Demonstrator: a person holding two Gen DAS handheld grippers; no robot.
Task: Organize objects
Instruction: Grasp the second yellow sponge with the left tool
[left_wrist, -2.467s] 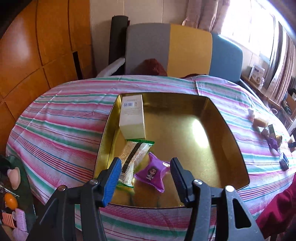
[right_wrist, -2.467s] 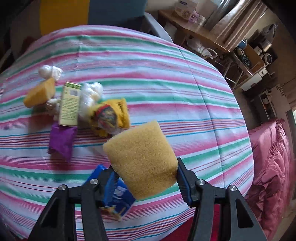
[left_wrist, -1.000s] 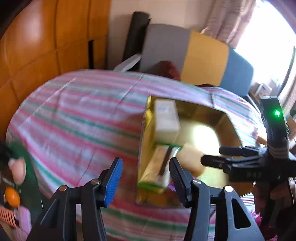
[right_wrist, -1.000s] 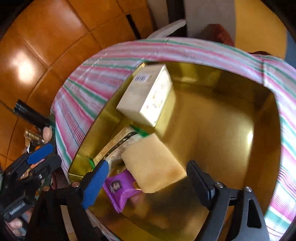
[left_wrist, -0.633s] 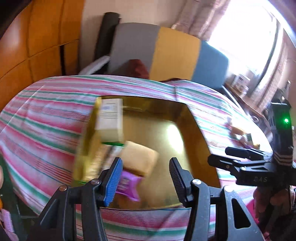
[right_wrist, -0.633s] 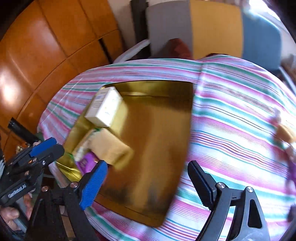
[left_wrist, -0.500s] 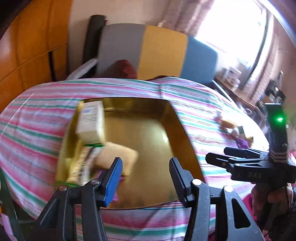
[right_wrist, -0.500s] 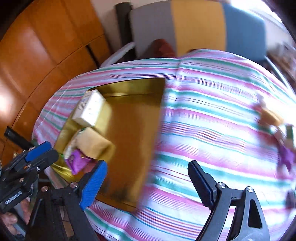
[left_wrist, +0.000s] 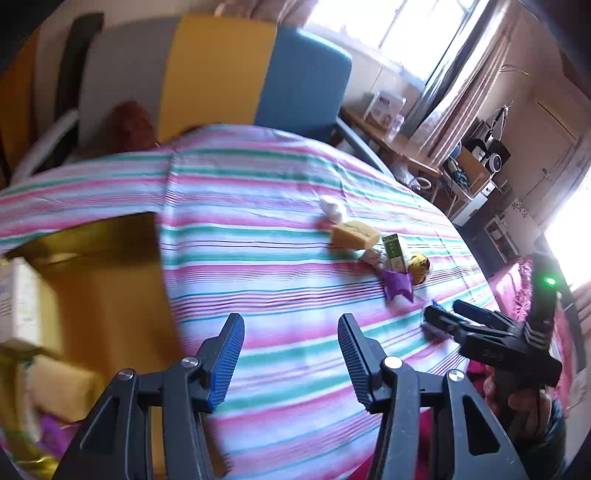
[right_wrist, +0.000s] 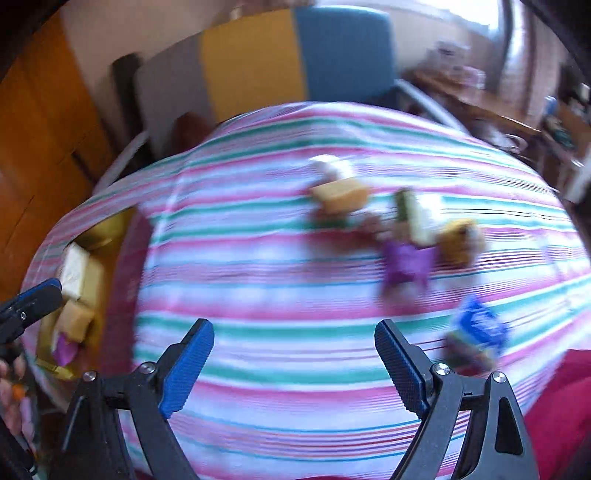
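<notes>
My left gripper (left_wrist: 290, 350) hangs open and empty over the striped tablecloth (left_wrist: 258, 258), right of the gold tray (left_wrist: 110, 229). In the tray lie a white box (left_wrist: 18, 295), a yellow sponge (left_wrist: 59, 384) and a purple packet (left_wrist: 55, 432). My right gripper (right_wrist: 293, 350) is open wide with nothing between its fingers, in front of a blurred loose pile: a sponge block (right_wrist: 340, 194), a green box (right_wrist: 413, 214), a purple packet (right_wrist: 406, 264), a yellow toy (right_wrist: 460, 236) and a blue packet (right_wrist: 478, 325).
A grey, yellow and blue chair back (left_wrist: 221, 74) stands behind the table. A cluttered side table (left_wrist: 424, 147) is at the far right and wooden panels (right_wrist: 37, 129) are at the left. A red sleeve (right_wrist: 554, 424) shows at the lower right.
The right gripper let go of the yellow sponge, which now lies in the tray. Both grippers have swung right, away from the tray and towards the loose pile.
</notes>
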